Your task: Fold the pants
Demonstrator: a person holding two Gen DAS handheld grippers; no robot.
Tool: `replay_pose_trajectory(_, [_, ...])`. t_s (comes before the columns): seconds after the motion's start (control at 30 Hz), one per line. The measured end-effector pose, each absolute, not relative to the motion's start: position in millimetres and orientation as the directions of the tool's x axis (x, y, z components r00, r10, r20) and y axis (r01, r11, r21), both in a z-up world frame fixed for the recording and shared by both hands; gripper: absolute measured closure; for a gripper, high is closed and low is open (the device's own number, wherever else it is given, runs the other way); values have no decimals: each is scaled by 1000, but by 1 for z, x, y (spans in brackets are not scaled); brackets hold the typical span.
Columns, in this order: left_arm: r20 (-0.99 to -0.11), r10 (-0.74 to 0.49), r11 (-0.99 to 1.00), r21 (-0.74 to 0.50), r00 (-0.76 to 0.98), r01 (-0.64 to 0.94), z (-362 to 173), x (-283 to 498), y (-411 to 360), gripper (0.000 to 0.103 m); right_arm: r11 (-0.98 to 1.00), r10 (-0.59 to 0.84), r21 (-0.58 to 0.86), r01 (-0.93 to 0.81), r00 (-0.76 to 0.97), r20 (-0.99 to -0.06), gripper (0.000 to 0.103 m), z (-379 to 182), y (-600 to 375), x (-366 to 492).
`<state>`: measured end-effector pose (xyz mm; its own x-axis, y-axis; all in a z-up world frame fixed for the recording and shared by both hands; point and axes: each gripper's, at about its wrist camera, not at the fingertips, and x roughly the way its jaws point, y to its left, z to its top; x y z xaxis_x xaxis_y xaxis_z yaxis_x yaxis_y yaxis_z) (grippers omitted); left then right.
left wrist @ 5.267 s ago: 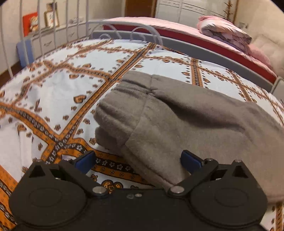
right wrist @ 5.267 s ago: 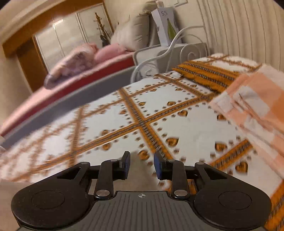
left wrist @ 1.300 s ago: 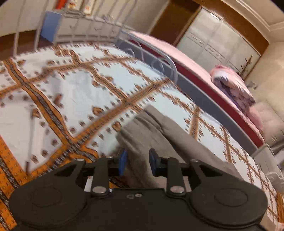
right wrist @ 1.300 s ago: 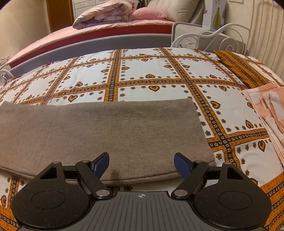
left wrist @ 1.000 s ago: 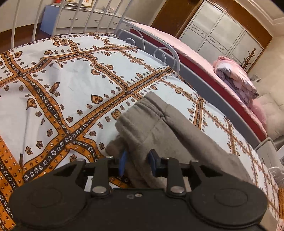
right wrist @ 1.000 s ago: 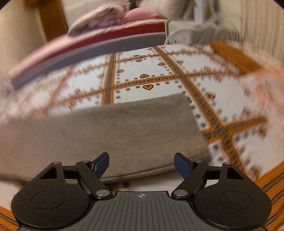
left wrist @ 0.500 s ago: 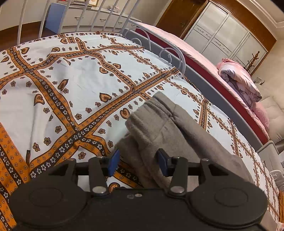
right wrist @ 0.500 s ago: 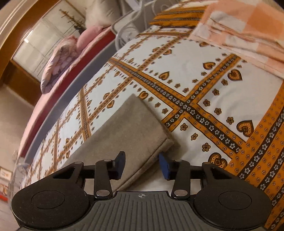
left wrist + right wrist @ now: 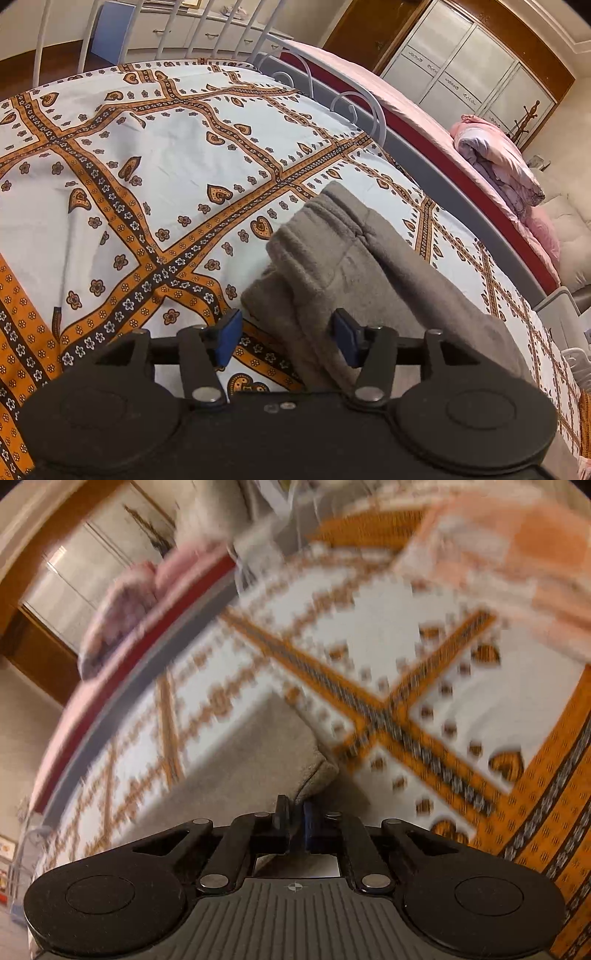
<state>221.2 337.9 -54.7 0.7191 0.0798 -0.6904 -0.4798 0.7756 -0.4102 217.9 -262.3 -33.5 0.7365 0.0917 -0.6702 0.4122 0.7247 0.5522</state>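
Grey fleece pants (image 9: 332, 258) lie folded lengthwise on a white and orange heart-patterned bedspread (image 9: 147, 166). In the left wrist view the waistband end sits bunched between the blue pads of my left gripper (image 9: 286, 332). Its jaws are opening, and the left pad stands clear of the cloth. The right wrist view is blurred by motion. There my right gripper (image 9: 295, 812) is shut on the near corner of the pants (image 9: 240, 775) at the leg end, and the cloth rises into the jaws.
A white metal bed rail (image 9: 354, 107) borders the far side, with a second pink-covered bed (image 9: 424, 122) and a rolled quilt (image 9: 498, 162) behind it. An orange checked cloth (image 9: 517, 572) lies on the bedspread (image 9: 443, 683) to the right of the leg end.
My left gripper's jaws have spread apart from a near-shut pinch on the waistband. My right gripper rolled, slid to the leg end's right corner and closed on it.
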Motion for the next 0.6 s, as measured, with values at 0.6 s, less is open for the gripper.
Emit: replay_pose_trajectory(0.6, [-681,86,785,-403,727,-470,-50,214,342,53,776,-1,425,466,675,-738,92,-49,-259,226])
